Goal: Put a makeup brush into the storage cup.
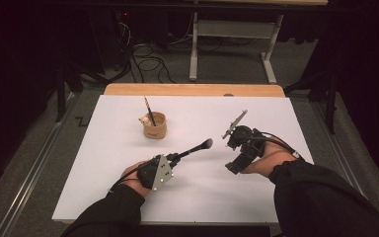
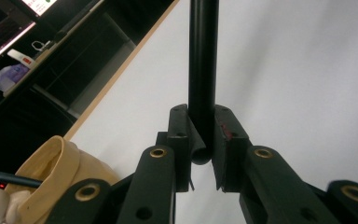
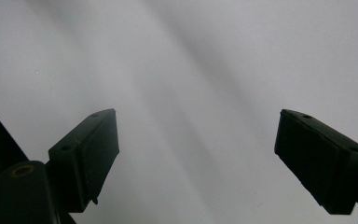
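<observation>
My left gripper (image 1: 174,157) is shut on the near end of a black rod-like tool (image 1: 195,149), whose broader tip points to the far right above the white tabletop (image 1: 202,192). In the left gripper view the black rod (image 2: 203,70) runs up from between the jaws of the left gripper (image 2: 201,151). A tan cup (image 1: 155,127) stands to the far left of it, holding a striped pencil (image 1: 149,109) and a small white object (image 1: 143,119). The cup (image 2: 58,175) shows at that view's lower left. My right gripper (image 1: 231,166) hovers open close over bare table; its jaws (image 3: 196,154) hold nothing.
A wooden strip (image 1: 192,89) borders the far edge of the white tabletop. Beyond it on the floor are desk legs (image 1: 193,49) and loose cables (image 1: 145,64). A dark shelf with small items (image 2: 23,56) shows in the left gripper view.
</observation>
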